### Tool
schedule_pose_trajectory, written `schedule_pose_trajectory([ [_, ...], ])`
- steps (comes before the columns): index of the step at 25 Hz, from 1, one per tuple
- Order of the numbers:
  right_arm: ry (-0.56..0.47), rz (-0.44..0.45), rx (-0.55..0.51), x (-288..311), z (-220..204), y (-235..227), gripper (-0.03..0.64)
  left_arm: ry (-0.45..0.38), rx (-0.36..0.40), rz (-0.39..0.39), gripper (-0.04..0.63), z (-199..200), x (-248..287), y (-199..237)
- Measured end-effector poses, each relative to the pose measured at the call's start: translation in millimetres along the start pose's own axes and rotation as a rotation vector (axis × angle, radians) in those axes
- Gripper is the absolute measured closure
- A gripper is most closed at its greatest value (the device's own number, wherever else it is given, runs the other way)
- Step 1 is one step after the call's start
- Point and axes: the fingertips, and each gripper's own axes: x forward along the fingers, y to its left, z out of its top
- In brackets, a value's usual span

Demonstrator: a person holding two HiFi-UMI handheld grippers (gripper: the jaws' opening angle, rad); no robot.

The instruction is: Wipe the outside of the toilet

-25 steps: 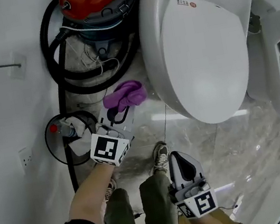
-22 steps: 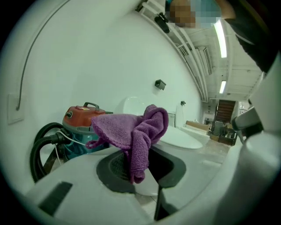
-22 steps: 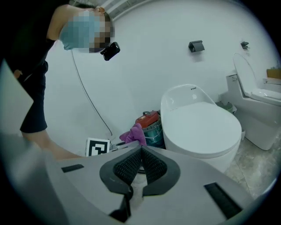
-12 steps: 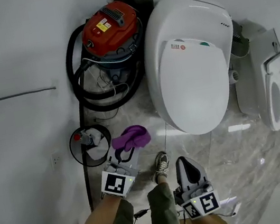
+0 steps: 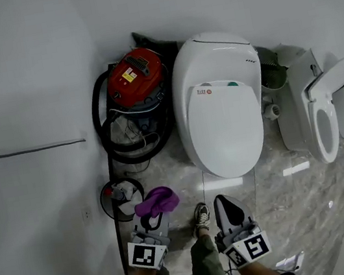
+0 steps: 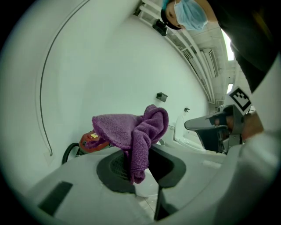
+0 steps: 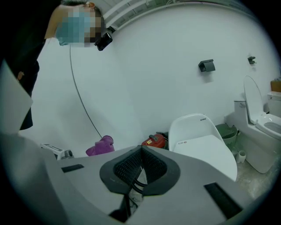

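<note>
A white toilet (image 5: 220,108) with its lid down stands against the far wall, ahead of both grippers; it also shows in the right gripper view as the toilet (image 7: 199,143). My left gripper (image 5: 151,221) is shut on a purple cloth (image 5: 154,201), which bunches up over its jaws as the cloth (image 6: 134,132). My right gripper (image 5: 226,208) is shut with nothing in it, its jaws meeting tip to tip (image 7: 140,151). Both grippers hang near the person's legs, well short of the toilet.
A red vacuum cleaner (image 5: 139,80) with a black hose stands left of the toilet. A small round bin (image 5: 120,195) sits by the left wall. A second toilet (image 5: 326,113) with its lid raised stands at the right, a green basket (image 5: 272,76) between them.
The view has pulled back and up, so the toilet and vacuum look smaller and farther. Both grippers have dropped lower in the picture; the left still holds the cloth.
</note>
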Motion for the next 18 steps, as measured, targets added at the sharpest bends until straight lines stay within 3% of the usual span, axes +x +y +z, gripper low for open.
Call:
schedule_pose_trajectory([
  [5, -0.059, -0.01, 0.001, -10.1, 31.0, 22.7, 0.618, 0.035, 0.074, -0.021, 0.531, 25.1, -31.3, -7.6],
  [18, -0.04, -0.052, -0.097, -89.6, 86.7, 91.2, 0.618, 0.078, 0.138, -0.115, 0.531, 108.9, -126.0, -47.2],
])
